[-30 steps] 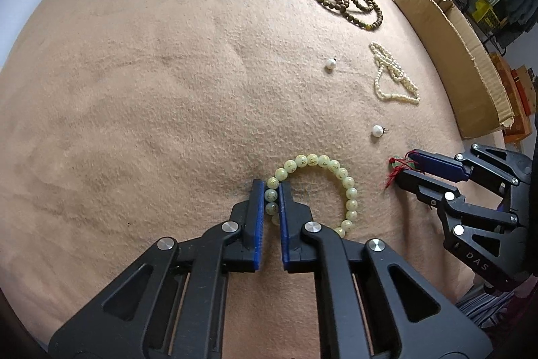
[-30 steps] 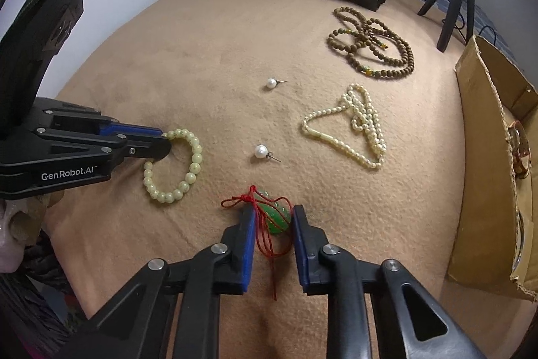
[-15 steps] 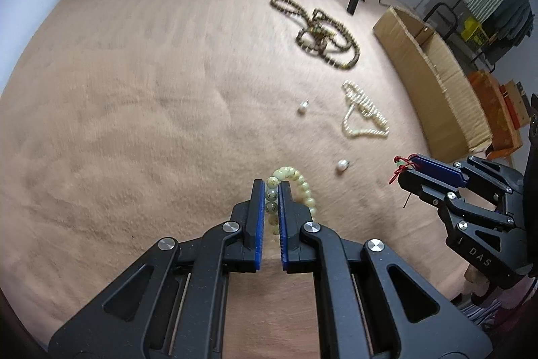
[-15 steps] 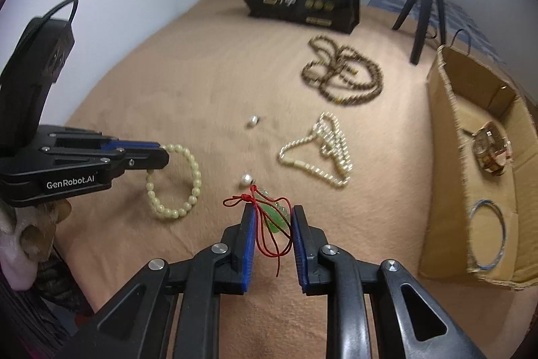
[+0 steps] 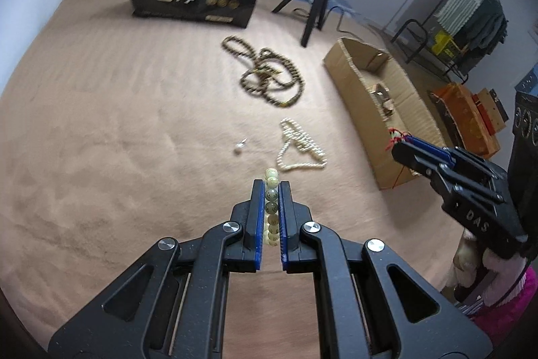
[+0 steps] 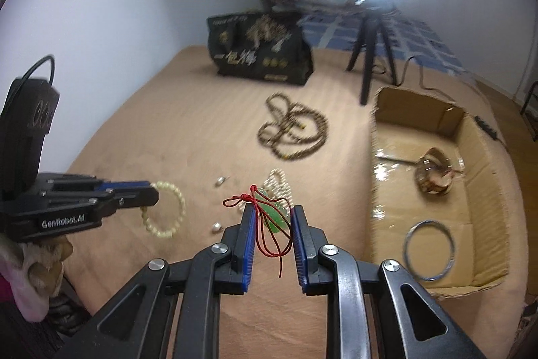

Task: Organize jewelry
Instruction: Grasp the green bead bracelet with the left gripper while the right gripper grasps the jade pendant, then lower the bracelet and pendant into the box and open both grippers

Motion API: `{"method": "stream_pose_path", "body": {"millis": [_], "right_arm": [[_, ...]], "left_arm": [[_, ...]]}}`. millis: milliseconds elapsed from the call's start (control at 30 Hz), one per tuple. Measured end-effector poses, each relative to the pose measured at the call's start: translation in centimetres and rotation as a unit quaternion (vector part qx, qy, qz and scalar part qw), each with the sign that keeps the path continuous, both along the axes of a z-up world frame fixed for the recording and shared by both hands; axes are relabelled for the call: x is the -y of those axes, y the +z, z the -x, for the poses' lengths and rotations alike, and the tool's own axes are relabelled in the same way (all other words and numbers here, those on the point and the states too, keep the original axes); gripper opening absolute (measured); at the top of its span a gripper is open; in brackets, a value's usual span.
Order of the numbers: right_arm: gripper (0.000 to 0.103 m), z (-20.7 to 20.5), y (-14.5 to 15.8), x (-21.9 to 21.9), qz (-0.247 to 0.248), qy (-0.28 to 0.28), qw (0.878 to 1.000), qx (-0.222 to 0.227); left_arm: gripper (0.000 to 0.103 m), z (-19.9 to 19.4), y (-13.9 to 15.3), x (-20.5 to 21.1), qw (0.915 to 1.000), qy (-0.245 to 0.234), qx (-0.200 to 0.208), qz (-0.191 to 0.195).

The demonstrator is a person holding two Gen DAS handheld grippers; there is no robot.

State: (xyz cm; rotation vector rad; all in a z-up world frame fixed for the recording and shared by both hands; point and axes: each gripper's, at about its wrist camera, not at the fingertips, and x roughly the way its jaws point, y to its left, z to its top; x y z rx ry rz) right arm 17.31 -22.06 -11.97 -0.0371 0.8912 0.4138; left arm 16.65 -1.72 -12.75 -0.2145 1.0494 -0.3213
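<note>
The left gripper [image 5: 271,187] is closed narrowly on a pale green bead bracelet [image 5: 271,207], lifted clear of the tan blanket [image 5: 117,140]. Seen from the left wrist, the bracelet sits edge-on between the blue pads, its beads running in a line along the fingers, with two beads poking past the tips. From the right wrist the same bracelet [image 6: 168,211] hangs as an open loop below and beyond the left gripper's tips [image 6: 151,195].

The right gripper [image 6: 270,214] pinches a green pendant on a red cord [image 6: 274,217] — the green stone is wedged between the pads near the tips. The cord's knot points forward and to the left past the fingers, while loose loops trail back toward the camera.

On the blanket lie a brown bead necklace [image 5: 269,76] toward the far edge, a white pearl necklace [image 5: 301,150] nearer, and a loose pearl earring [image 5: 240,147] to its left; a second one [image 6: 217,227] shows just left of the right gripper.

Along the blanket's right edge sits an open cardboard box [image 6: 484,170] holding a silver bangle [image 6: 428,249] and a blurred brownish piece — which cannot be identified.
</note>
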Motion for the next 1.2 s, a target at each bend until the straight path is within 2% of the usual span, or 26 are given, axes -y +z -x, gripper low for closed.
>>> {"method": "stream_pose_path", "body": {"millis": [500,867,1200], "right_arm": [[0.019,-0.7,2.1,7.6,-0.006,-0.088,0.996,0.017],[0.019,-1.4,1.6,12.5,-0.004,-0.144,0.990,0.005],[0.019,-2.4,0.5,15.0,0.005,-0.177,0.984,-0.011]], "left_arm": [[0.005,-1.6,3.5,5.1,0.9982,-0.036,0.038,0.028],[0.005,-4.6,5.4,10.2,0.9947,-0.068,0.063,0.045],[0.005,-7.3,5.7,14.8,0.9912,-0.086,0.073,0.069]]}}
